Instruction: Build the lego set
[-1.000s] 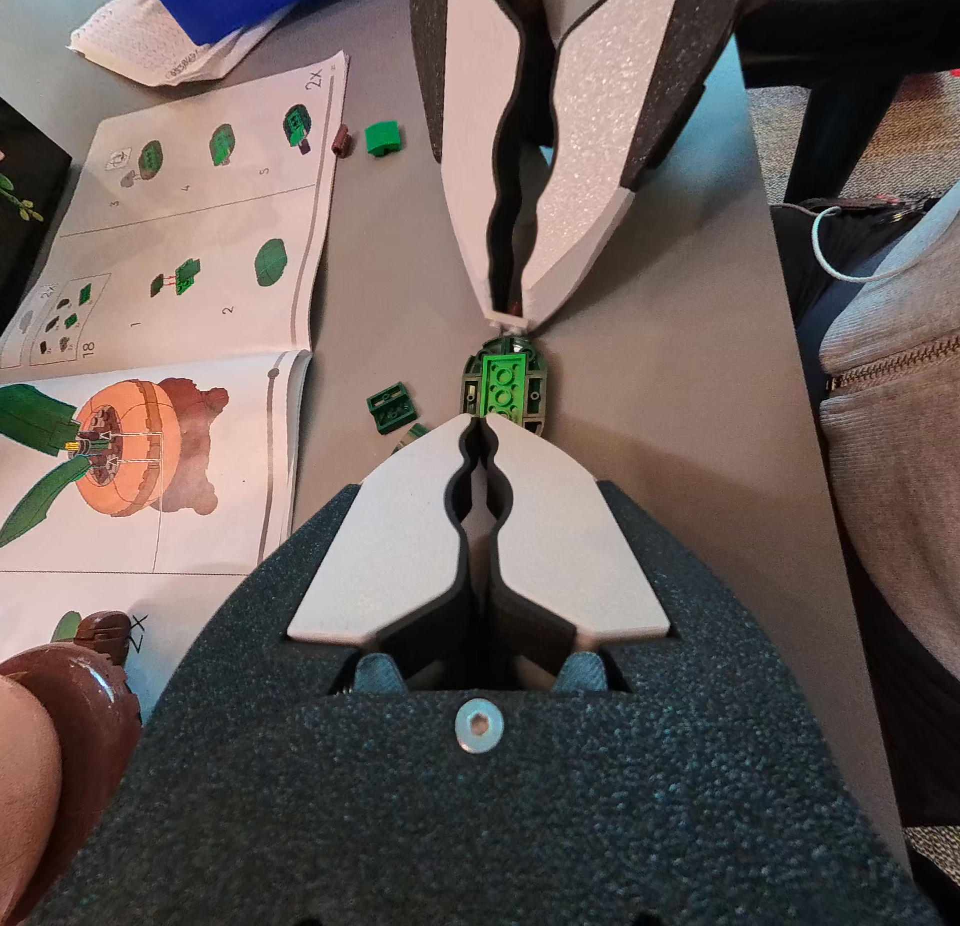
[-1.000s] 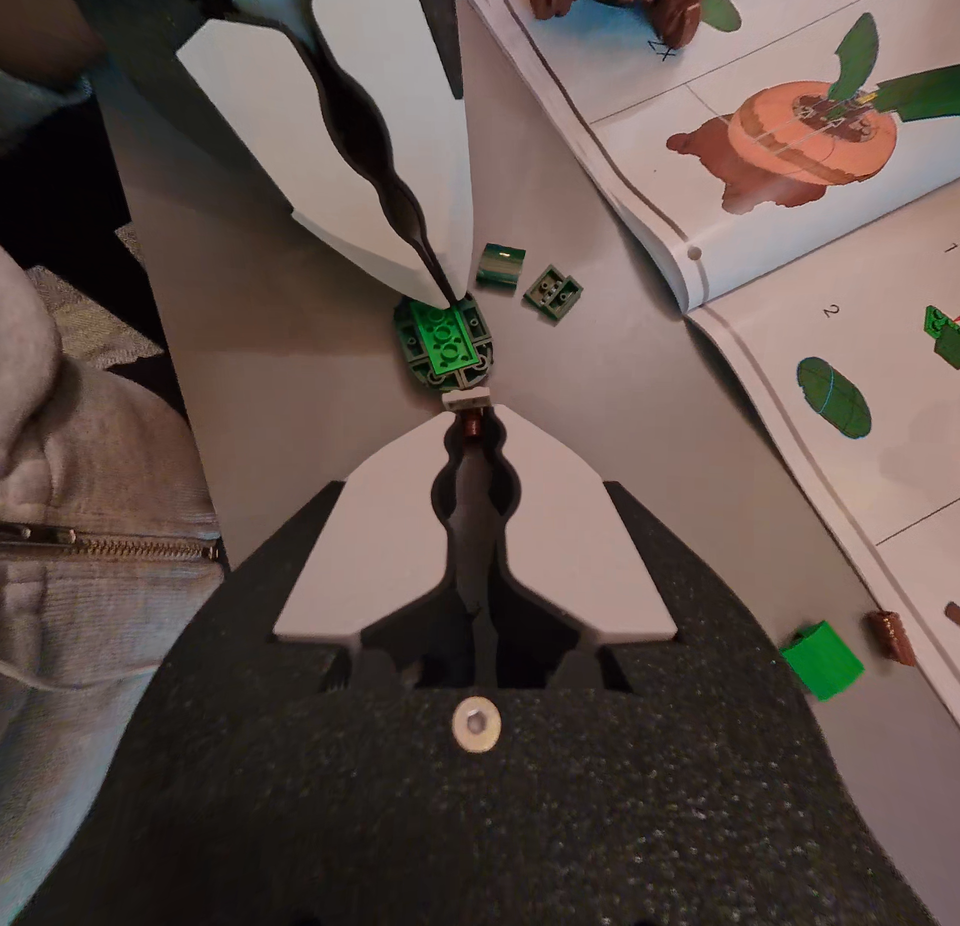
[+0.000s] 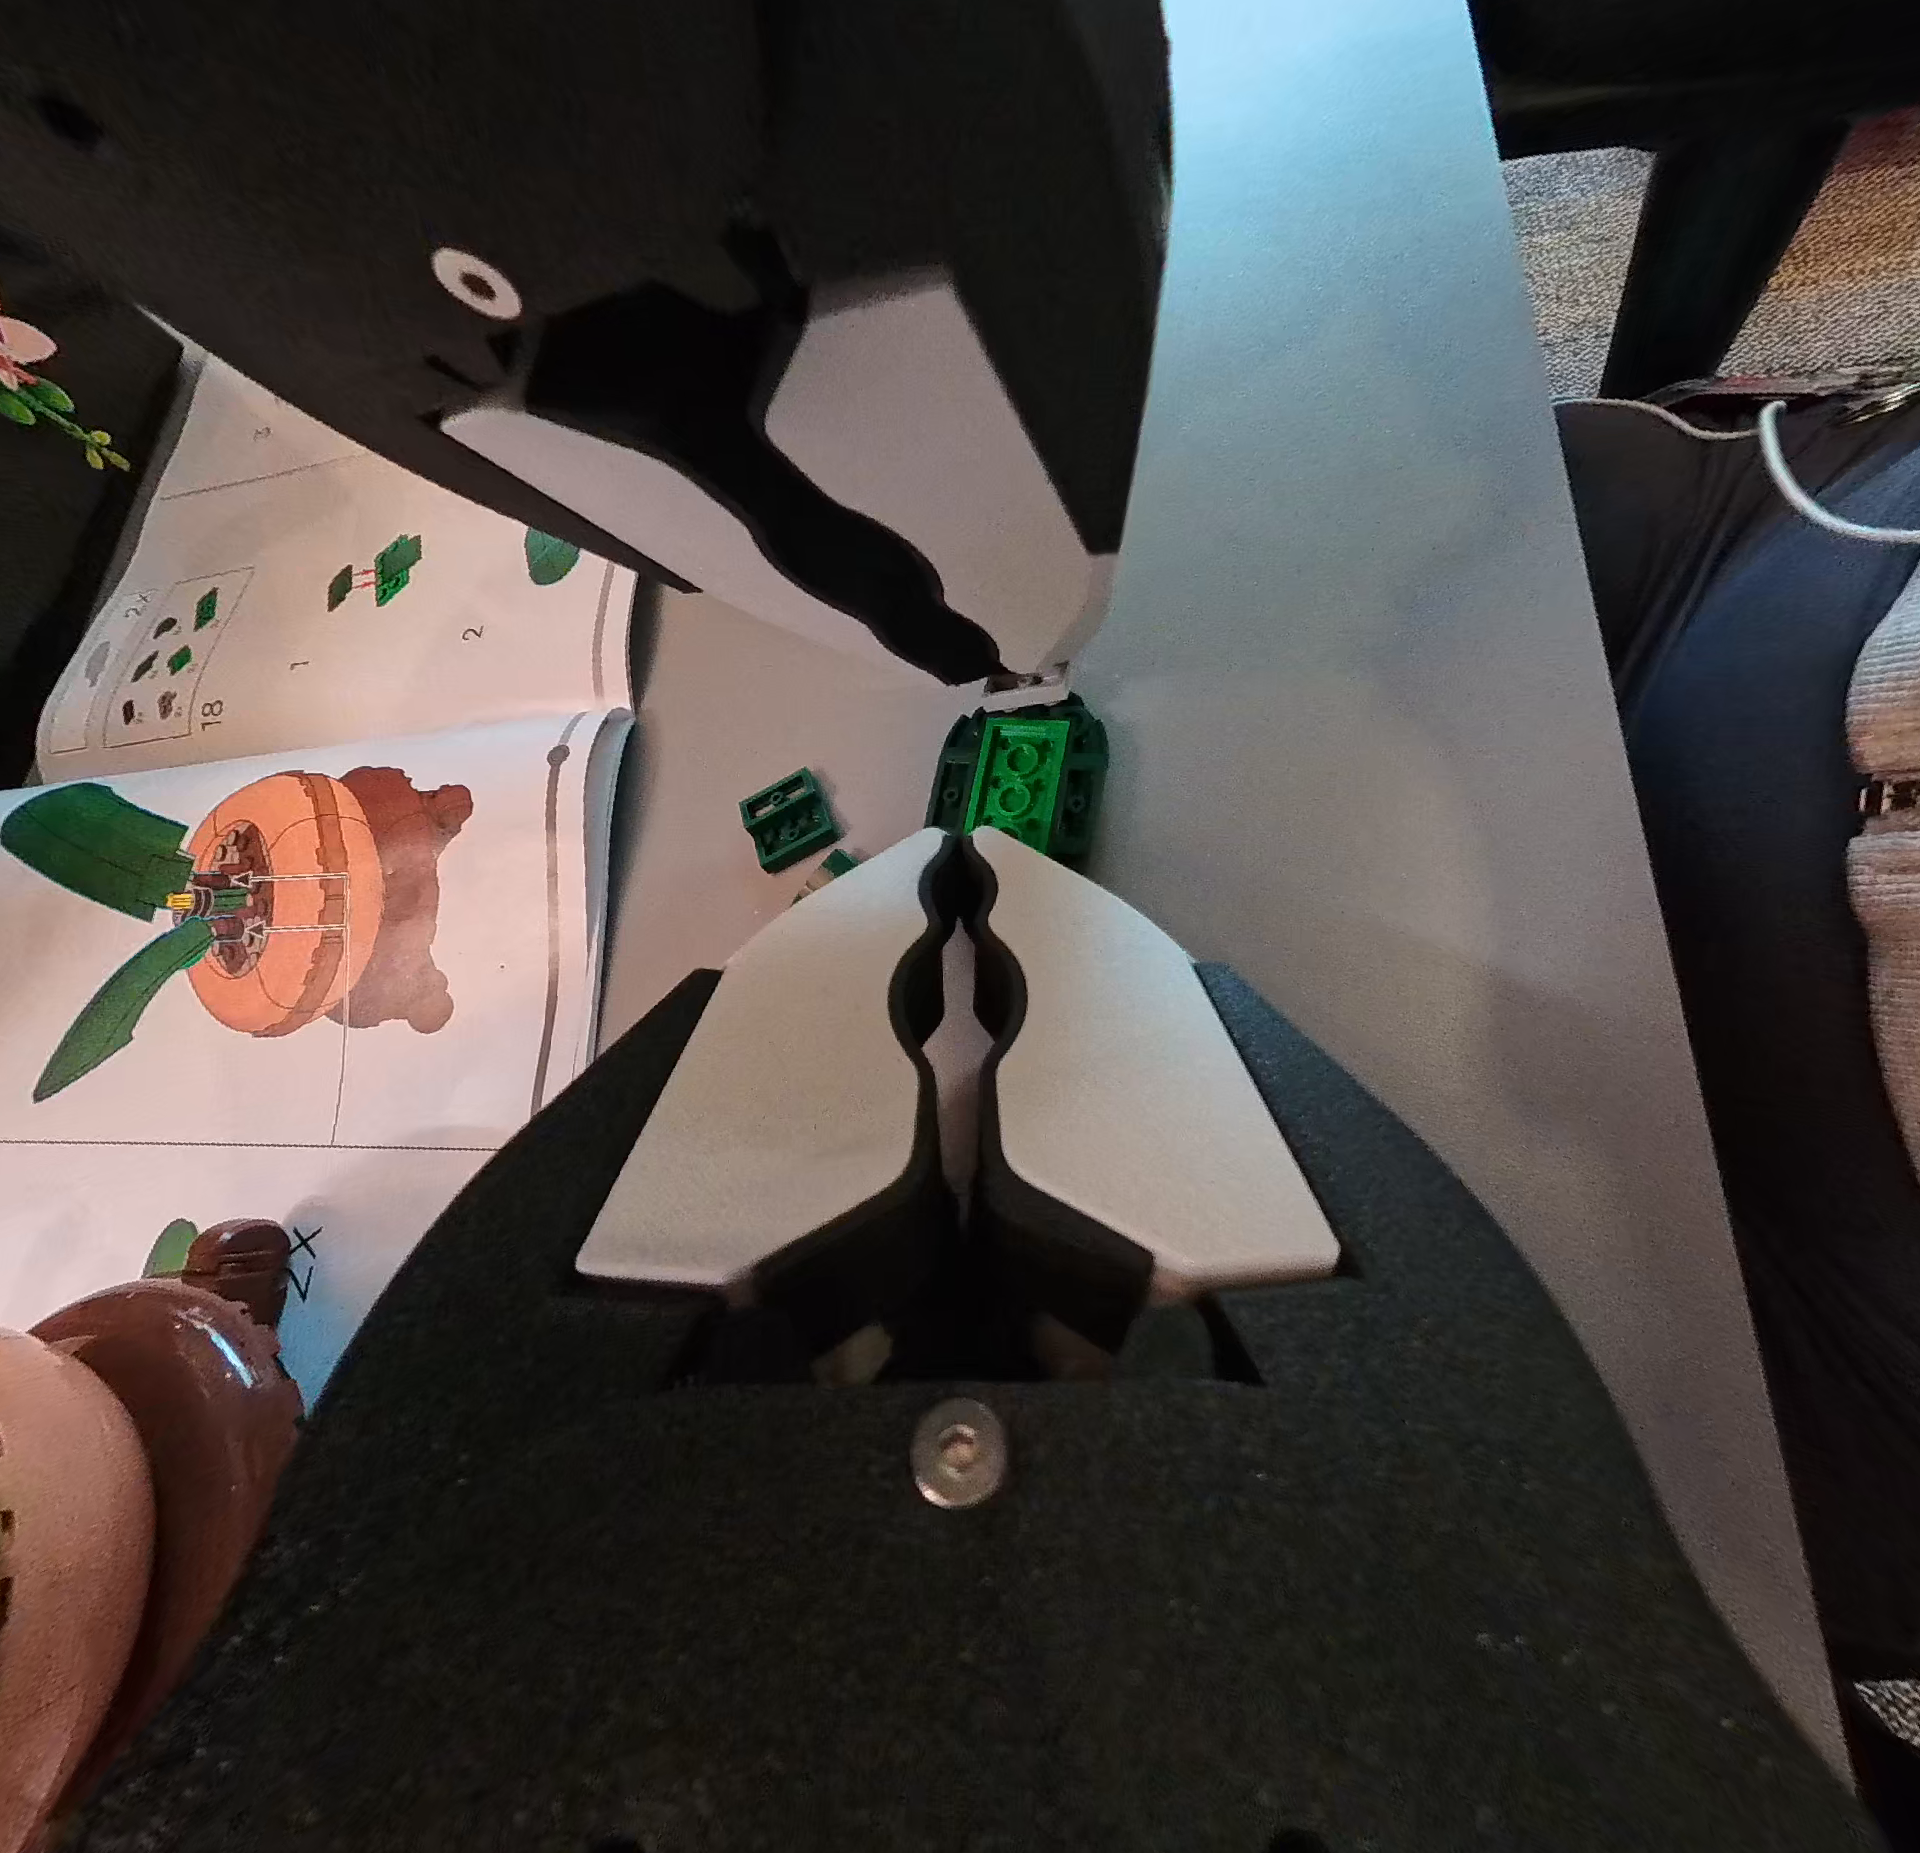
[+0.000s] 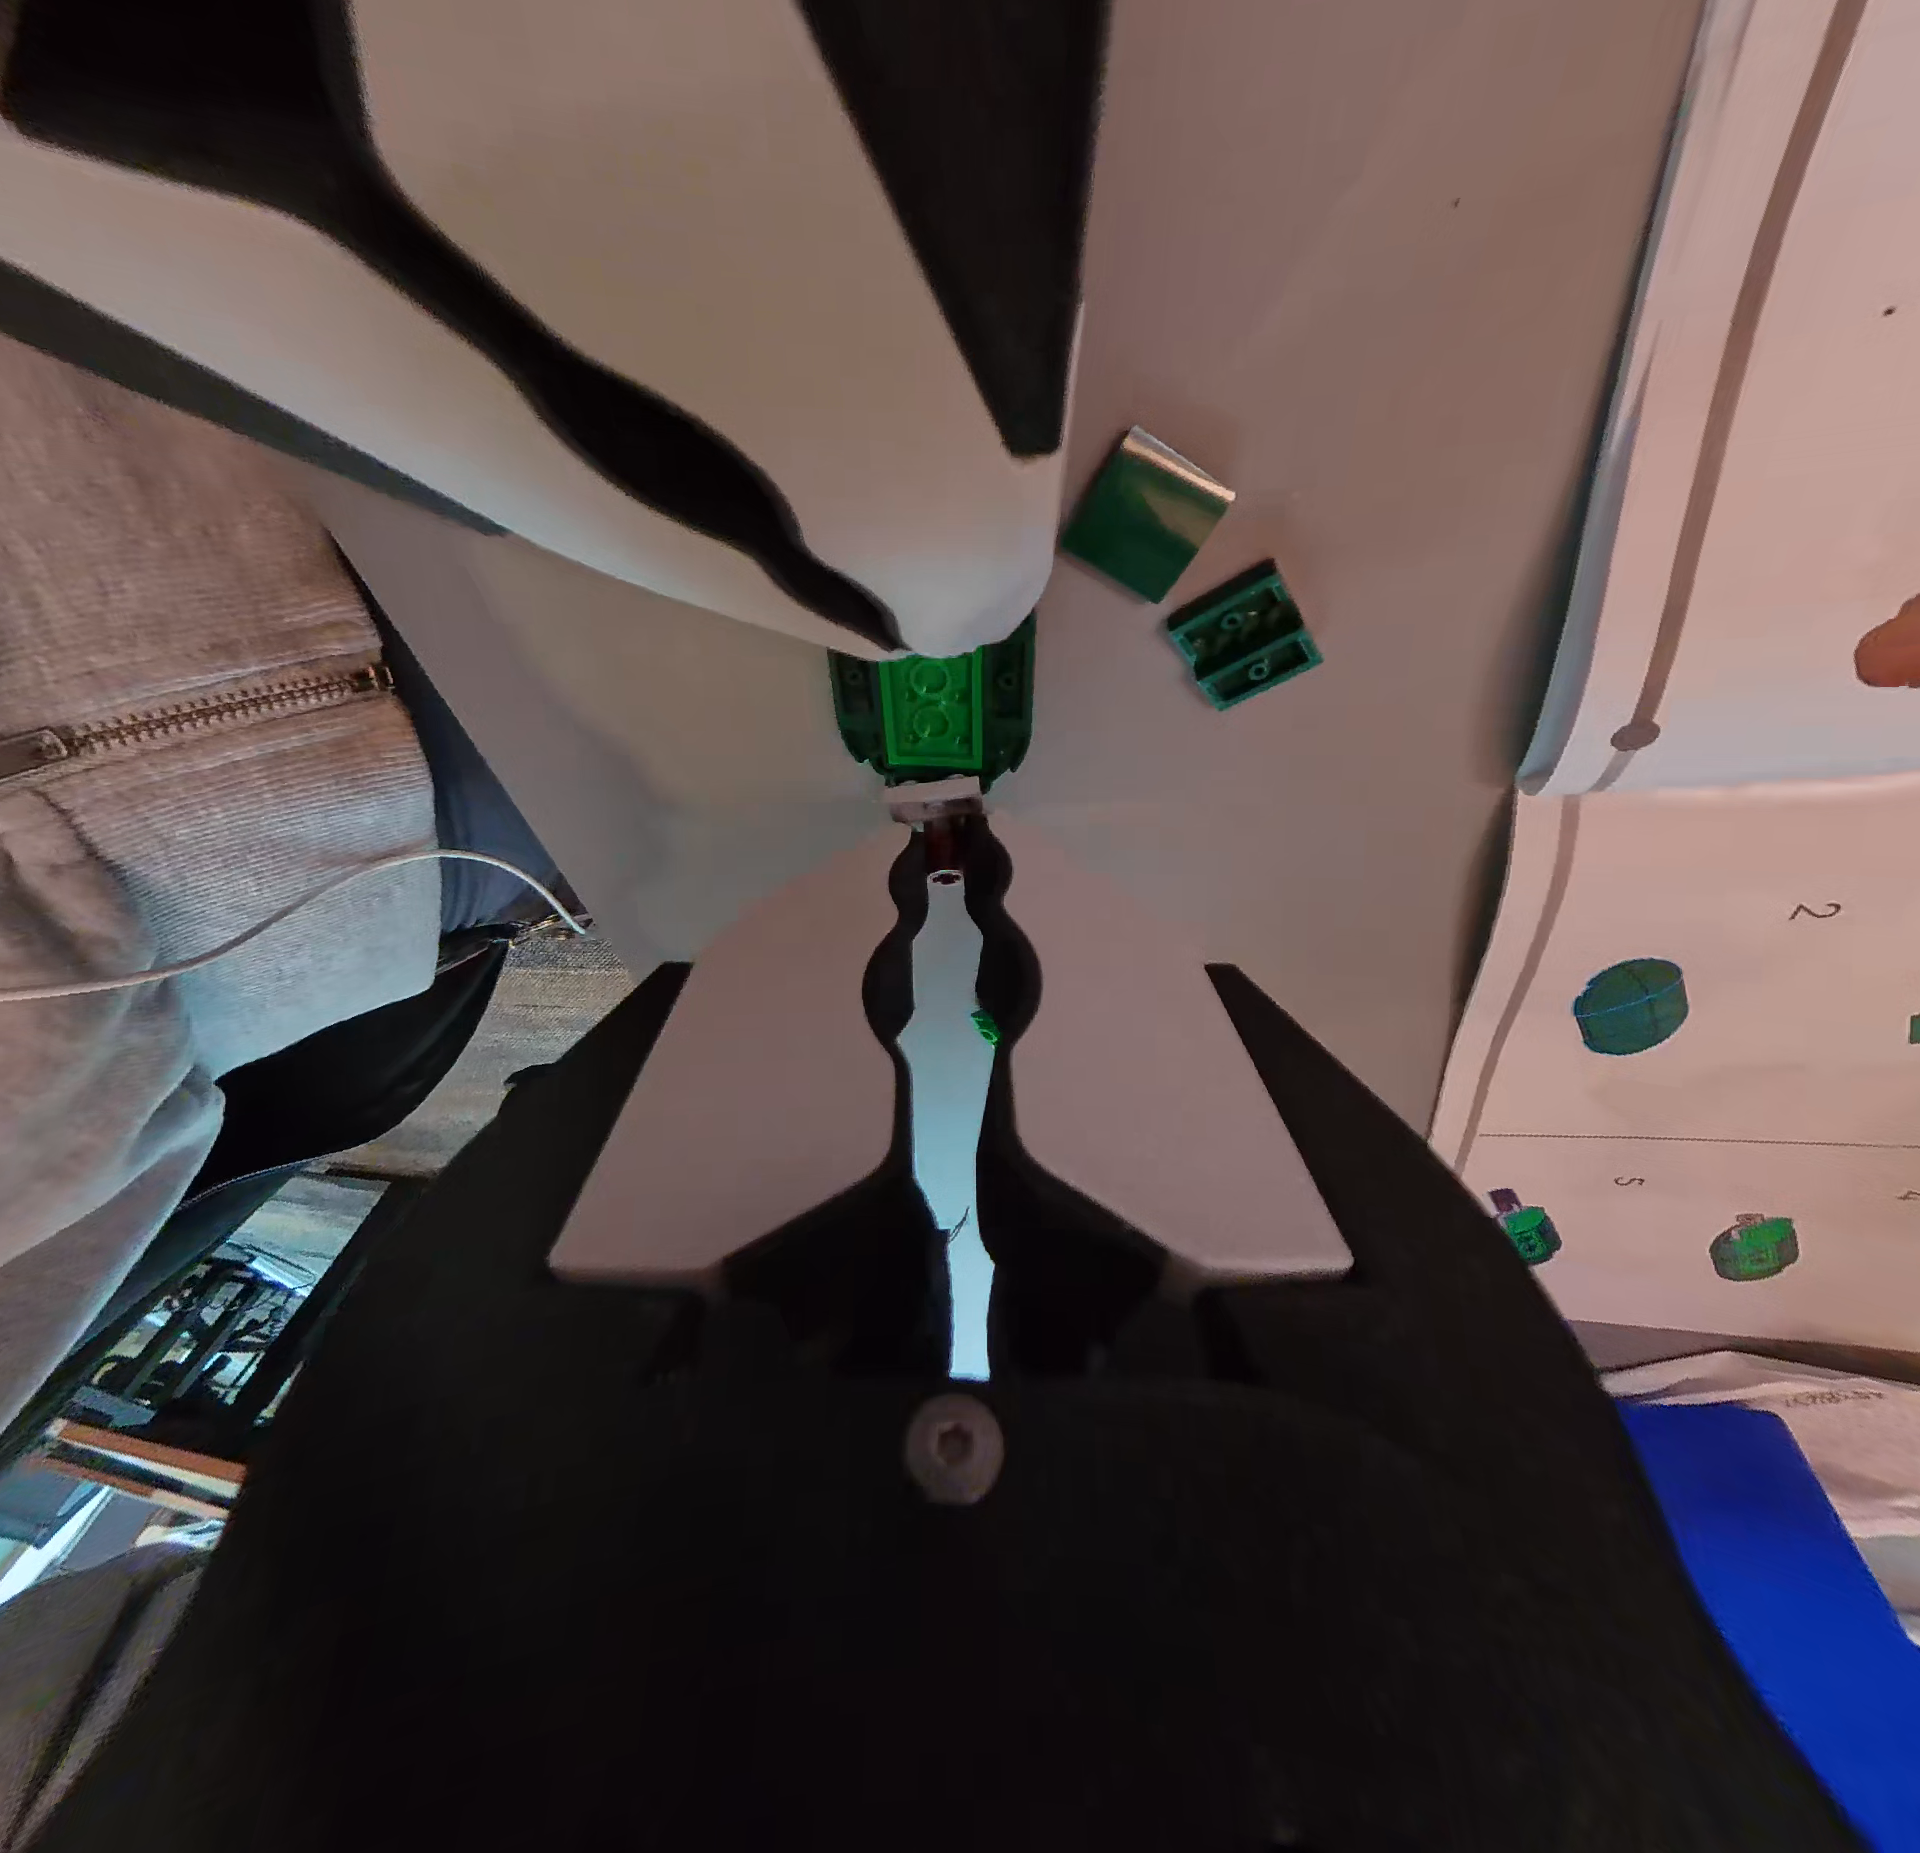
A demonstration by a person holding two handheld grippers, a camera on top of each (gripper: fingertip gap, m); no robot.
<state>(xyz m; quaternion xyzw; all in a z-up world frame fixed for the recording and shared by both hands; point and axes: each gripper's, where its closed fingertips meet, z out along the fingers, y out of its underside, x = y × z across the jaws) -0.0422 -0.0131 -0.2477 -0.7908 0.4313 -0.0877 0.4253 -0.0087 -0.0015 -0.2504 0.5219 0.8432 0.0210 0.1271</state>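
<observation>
1. Left gripper (image 3: 958, 847): black pebbled body with pale smooth fingers; it points forward and down at the grey table (image 3: 1351, 660), jaws drawn nearly together, tips pressed on the near end of the green leaf assembly (image 3: 1023, 787); whether they pinch it cannot be told
2. Right gripper (image 4: 943, 847): comes in from the opposite side, tilted steeply; its wavy-edged jaws are narrowed to a slim gap and clamp a small brown and white piece (image 4: 943, 816) at the tips
3. The brown and white piece touches the far end of the green leaf assembly, which lies flat on the table between the two grippers
4. Green leaf assembly: dark green rounded base carrying a bright green studded plate
5. Loose dark green bricks: one underside up (image 4: 1244, 650), one with a smooth glossy face (image 4: 1143, 513), just beside the assembly
6. Open instruction booklet (image 3: 312, 1024): flat white pages, to the left
7. Brown rounded model (image 3: 177, 1388): glossy, at the left wrist view's lower corner
</observation>
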